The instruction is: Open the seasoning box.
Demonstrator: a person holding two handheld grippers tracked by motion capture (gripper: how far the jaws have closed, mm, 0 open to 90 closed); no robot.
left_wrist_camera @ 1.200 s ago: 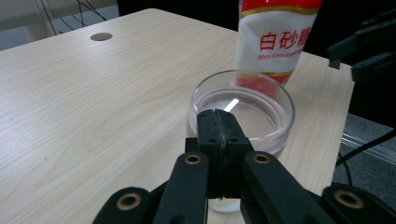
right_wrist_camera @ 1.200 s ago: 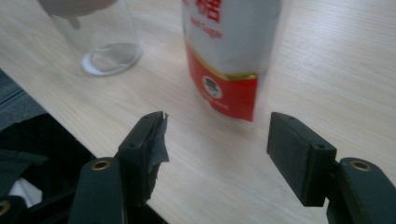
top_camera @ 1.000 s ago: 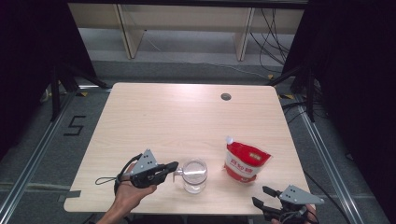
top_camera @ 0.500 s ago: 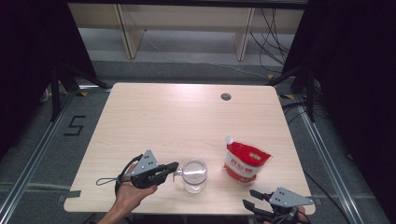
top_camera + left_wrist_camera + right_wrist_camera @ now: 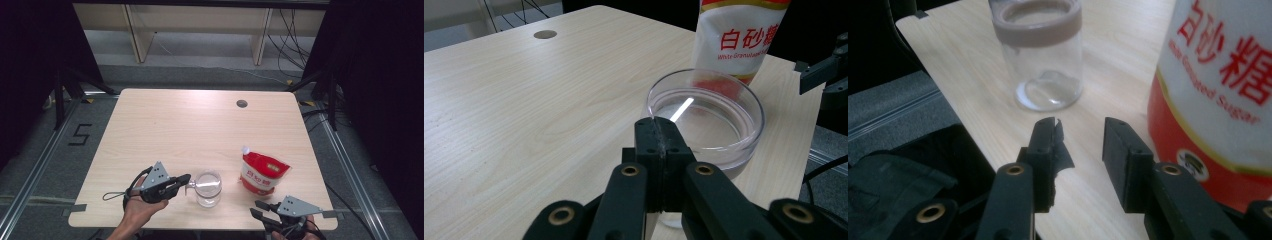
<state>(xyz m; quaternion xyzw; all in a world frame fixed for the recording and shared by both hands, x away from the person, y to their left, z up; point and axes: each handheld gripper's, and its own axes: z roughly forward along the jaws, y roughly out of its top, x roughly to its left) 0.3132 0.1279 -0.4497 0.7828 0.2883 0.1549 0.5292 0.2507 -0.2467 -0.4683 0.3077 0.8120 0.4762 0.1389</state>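
A clear glass (image 5: 208, 187) (image 5: 706, 117) (image 5: 1045, 60) stands near the table's front edge. My left gripper (image 5: 186, 180) (image 5: 659, 125) is shut, its tips against the glass's left side; I cannot tell whether it pinches anything there. A red and white sugar pouch (image 5: 262, 175) (image 5: 739, 40) (image 5: 1218, 85) stands upright to the right of the glass. My right gripper (image 5: 256, 208) (image 5: 1080, 127) is open at the front edge, just in front of the pouch. Its jaws have just been closing, with only bare table between them.
The wooden table (image 5: 200, 130) has a round cable hole (image 5: 242, 104) at the back right. Dark curtains and metal frame legs flank it. A shelf unit (image 5: 200, 25) stands behind on the grey floor.
My right gripper has slid left along the front edge toward the pouch, and its jaws have narrowed. The left gripper, glass and pouch have not moved.
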